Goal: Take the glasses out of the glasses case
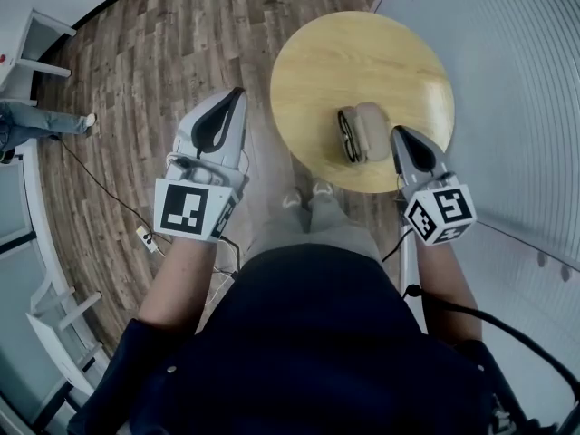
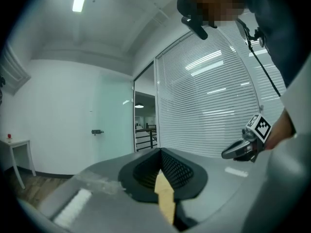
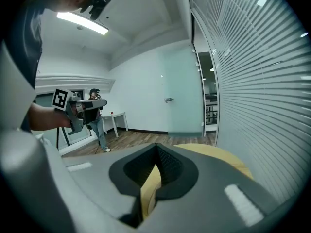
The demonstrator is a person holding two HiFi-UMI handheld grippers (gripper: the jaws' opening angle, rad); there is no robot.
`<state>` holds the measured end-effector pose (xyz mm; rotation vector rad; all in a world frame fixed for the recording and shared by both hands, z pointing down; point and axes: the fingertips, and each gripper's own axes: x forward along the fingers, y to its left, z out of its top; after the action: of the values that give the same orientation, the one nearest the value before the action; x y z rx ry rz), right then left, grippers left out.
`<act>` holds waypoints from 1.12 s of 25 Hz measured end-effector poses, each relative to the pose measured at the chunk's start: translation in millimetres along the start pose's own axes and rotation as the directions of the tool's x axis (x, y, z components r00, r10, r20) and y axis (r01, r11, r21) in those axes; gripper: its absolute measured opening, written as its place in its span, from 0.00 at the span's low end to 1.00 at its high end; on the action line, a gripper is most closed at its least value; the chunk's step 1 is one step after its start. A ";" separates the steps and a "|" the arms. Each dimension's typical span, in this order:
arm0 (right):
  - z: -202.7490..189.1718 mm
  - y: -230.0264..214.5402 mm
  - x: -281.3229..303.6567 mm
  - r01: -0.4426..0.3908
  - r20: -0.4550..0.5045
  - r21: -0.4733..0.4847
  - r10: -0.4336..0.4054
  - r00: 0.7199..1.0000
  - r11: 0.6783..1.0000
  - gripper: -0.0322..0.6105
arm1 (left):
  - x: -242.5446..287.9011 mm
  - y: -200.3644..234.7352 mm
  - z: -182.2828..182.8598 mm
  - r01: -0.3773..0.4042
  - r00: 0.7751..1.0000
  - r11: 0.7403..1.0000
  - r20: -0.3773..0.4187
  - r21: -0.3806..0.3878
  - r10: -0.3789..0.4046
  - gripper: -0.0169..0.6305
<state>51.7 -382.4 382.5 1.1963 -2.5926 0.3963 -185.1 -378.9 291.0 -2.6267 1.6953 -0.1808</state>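
A tan glasses case [image 1: 370, 130] lies on the round wooden table [image 1: 344, 62], near its front edge. Dark-framed glasses [image 1: 348, 136] rest along the case's left side; I cannot tell whether they sit inside it. My right gripper [image 1: 396, 132] is shut and empty, its tip just right of the case and close to it. In its own view the jaws [image 3: 156, 146] meet, with only the tabletop [image 3: 218, 155] beyond them. My left gripper [image 1: 237, 93] is held over the floor to the left of the table, shut and empty [image 2: 159, 152]. The case is hidden in both gripper views.
A wall of white blinds [image 1: 507, 80] runs close along the table's right side. A person [image 1: 27, 120] stands at the far left beside a white side table [image 1: 32, 43]. A cable [image 1: 109, 188] trails over the wooden floor.
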 end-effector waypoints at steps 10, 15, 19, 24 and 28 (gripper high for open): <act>-96.1 -21.9 52.1 -0.036 -0.111 0.082 0.045 0.993 0.996 0.13 | 48.1 -20.9 -95.9 0.041 0.991 0.999 -0.130 -0.015 -0.043 0.04; -132.0 -23.8 71.0 -0.046 -0.166 0.103 0.063 0.984 0.994 0.16 | 64.8 -28.2 -130.0 0.064 0.987 0.997 -0.143 -0.035 -0.068 0.04; -153.5 -24.0 78.4 -0.044 -0.202 0.115 0.067 0.977 0.992 0.18 | 69.2 -32.8 -143.9 0.069 0.985 0.996 -0.154 -0.055 -0.077 0.04; -180.4 -24.0 92.2 -0.043 -0.239 0.125 0.072 0.968 0.991 0.20 | 73.8 -31.8 -164.8 0.073 0.980 0.996 -0.181 -0.059 -0.083 0.04; -199.0 -27.6 99.6 -0.034 -0.280 0.130 0.069 0.958 0.991 0.21 | 76.5 -32.2 -177.0 0.069 0.976 0.995 -0.201 -0.078 -0.084 0.04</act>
<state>33.9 -399.7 605.3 1.0237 -2.3828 0.6950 -142.8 -425.6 476.1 -2.8144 1.6859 -0.4122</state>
